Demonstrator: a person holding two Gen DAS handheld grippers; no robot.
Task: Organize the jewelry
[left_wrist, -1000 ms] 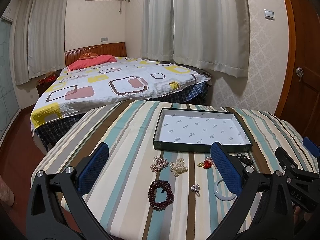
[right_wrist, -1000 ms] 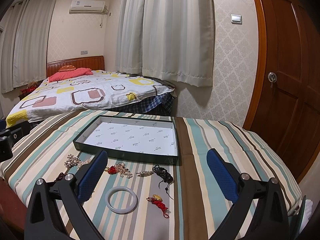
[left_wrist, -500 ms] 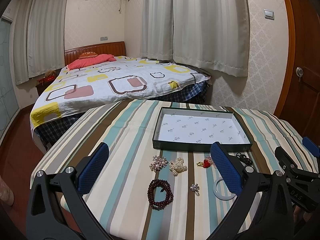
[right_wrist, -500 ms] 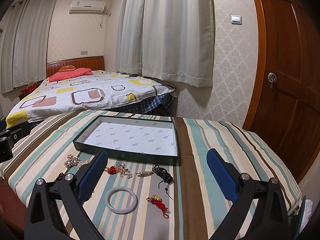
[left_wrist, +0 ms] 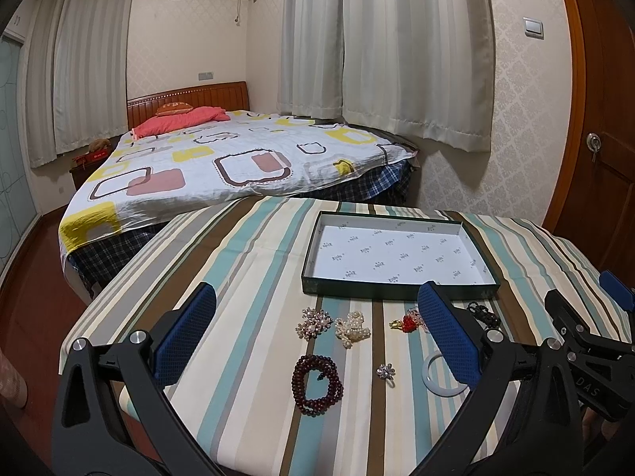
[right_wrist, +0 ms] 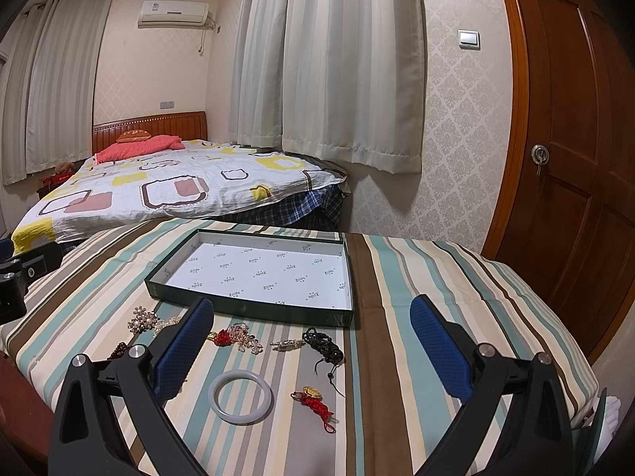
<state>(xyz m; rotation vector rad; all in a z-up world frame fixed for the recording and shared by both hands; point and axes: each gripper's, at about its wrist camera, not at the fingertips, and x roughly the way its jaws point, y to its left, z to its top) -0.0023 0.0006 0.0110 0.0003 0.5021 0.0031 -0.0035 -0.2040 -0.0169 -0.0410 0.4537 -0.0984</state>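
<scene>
Both the left tongs (left_wrist: 317, 329) and right tongs (right_wrist: 313, 337) gape wide, holding nothing. Near the green tray (right_wrist: 254, 309), on its near side, lie a white bangle (right_wrist: 240, 396) and a dark red bead bracelet (left_wrist: 316, 384).

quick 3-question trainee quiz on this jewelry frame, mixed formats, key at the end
1. True or false: the box already holds jewelry.
2. The white bangle lies: A) in the box, B) on the striped cloth, C) in the right tongs.
3. Fill in: both the left tongs and the right tongs are ____.

Key: 1 false, its lining is bare. 2 B. 3 open, gripping nothing.
</scene>
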